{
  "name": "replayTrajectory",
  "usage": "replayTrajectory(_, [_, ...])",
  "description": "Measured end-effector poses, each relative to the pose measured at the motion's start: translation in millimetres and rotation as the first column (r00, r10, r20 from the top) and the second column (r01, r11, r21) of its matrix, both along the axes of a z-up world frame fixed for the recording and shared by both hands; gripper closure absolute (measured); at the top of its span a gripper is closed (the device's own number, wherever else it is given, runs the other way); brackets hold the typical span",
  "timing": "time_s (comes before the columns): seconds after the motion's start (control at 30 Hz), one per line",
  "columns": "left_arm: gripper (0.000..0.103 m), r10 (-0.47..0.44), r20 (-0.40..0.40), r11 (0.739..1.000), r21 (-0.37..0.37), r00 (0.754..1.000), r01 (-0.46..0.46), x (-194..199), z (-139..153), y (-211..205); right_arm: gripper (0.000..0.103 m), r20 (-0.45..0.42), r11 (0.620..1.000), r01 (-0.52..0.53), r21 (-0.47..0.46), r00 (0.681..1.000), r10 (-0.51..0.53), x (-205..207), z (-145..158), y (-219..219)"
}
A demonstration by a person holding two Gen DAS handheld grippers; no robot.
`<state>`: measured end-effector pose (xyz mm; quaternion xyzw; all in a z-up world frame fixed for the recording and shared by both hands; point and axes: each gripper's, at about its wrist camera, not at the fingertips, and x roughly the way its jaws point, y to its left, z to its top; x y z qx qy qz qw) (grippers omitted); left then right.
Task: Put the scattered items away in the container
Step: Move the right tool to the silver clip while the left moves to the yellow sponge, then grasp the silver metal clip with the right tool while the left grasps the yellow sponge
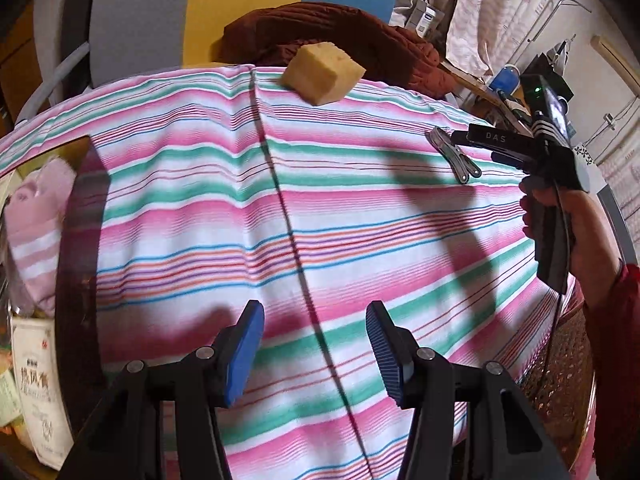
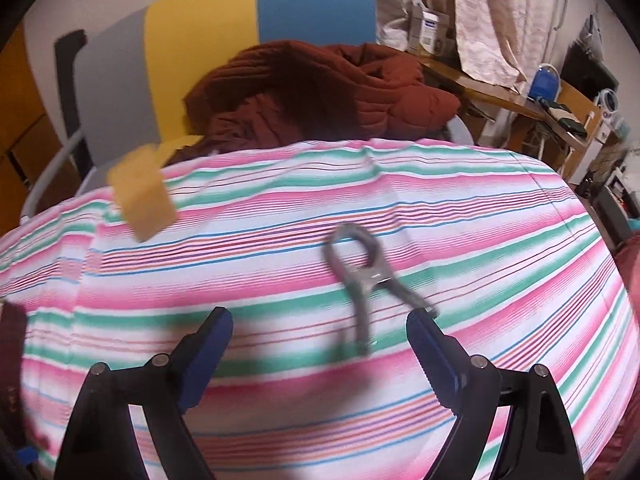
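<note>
Hand-held gripper (image 2: 320, 344) on the right, jaws apart and empty, hangs over the metal clip (image 2: 362, 276) lying on the striped tabletop (image 2: 520, 280), so pickup seems underway; next it should straddle the clip's handles and squeeze.

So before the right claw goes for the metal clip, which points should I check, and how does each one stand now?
1. Right claw open and empty: ok.
2. Metal clip lies free on the striped cloth, nothing on top: ok.
3. Clip inside the claw opening: not ok, it is ahead of the fingertips, one handle near the right fingertip.
4. Left claw empty and away from the clip: ok.
5. Yellow sponge away from the clip: ok.
6. Container position: cannot tell.
</note>
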<state>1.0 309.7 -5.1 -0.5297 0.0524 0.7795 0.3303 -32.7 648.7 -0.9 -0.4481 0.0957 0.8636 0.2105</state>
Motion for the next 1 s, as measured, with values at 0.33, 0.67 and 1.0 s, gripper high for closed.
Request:
replayTrajectory(0.33, [0.046, -0.051, 0.005, 0.998, -0.03, 0.999, 0.051, -50, 7, 49, 0.013, 0.077, 0.994, -0.007, -0.109, 0.997, 0.016, -31, -34, 62])
replayTrajectory(0.67, [0.046, -0.024, -0.084, 0.997, -0.076, 0.996, 0.018, -120, 14, 106, 0.034, 0.173, 0.988, 0.023, -0.152, 0.985, 0.004, -29, -53, 62])
replayTrajectory(1.0, [0.023, -0.105, -0.272, 0.983, -0.176, 0.957, 0.058, -182, 42, 181, 0.037, 0.174, 0.986, 0.032, -0.164, 0.985, -0.003, -26, -50, 66])
